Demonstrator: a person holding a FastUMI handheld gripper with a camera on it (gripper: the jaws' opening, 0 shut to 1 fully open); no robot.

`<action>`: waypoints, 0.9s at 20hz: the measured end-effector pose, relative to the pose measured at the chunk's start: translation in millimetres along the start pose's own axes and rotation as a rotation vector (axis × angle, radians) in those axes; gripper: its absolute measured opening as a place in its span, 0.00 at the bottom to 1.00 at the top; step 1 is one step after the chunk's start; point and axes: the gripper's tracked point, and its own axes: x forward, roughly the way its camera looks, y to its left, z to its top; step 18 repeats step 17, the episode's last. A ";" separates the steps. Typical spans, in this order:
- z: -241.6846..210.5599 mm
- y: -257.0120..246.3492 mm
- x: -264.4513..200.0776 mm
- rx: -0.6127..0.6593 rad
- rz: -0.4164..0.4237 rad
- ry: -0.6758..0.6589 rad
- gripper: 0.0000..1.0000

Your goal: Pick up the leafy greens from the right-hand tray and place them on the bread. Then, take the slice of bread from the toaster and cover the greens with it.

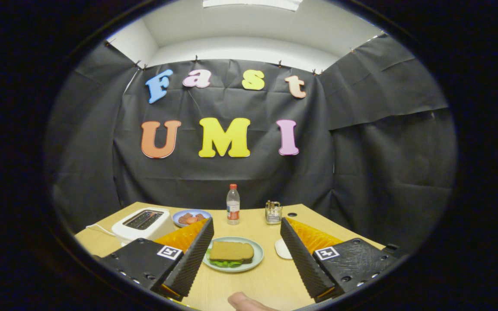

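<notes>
Toaster (144, 223): white, at the far left of the desk (253, 280), its two slots facing up; a white cord trails off its left side.
Blue plate (191, 217): just right of the toaster, beyond the left finger, carrying reddish pieces of food.
Gripper (245, 250): jaws spread wide and holding nothing, one finger on each side of the sandwich plate, raised above the desk.
Sandwich plate (253, 263): pale green, lying on the desk between the two fingers and just ahead of them.
Bread (231, 251): a brown slice lying flat on top of the stack on that plate.
Leafy greens (224, 262): green edges poking out from under the bread slice at the near and left sides.
Bottle (233, 204): clear with a red cap, upright at the far middle of the desk, beyond the plate.
Thumb (247, 302): a person's fingertip at the near edge, between the fingers.
Glass holder (273, 212): small, clear, right of the bottle.
White tray (282, 249): mostly hidden behind the right finger.
</notes>
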 end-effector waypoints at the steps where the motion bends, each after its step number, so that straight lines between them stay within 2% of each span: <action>1: 6.1 -2.1 -8.1 0.000 -0.003 -0.008 0.95; 3: 15.5 -8.0 -25.6 -0.010 -0.007 -0.023 0.95; 9: 28.4 -3.8 -61.3 -0.052 0.048 -0.043 0.95; 13: 22.4 -0.1 -62.6 -0.095 0.054 -0.052 0.95; 18: 2.7 -5.0 -57.5 -0.071 0.054 -0.012 0.95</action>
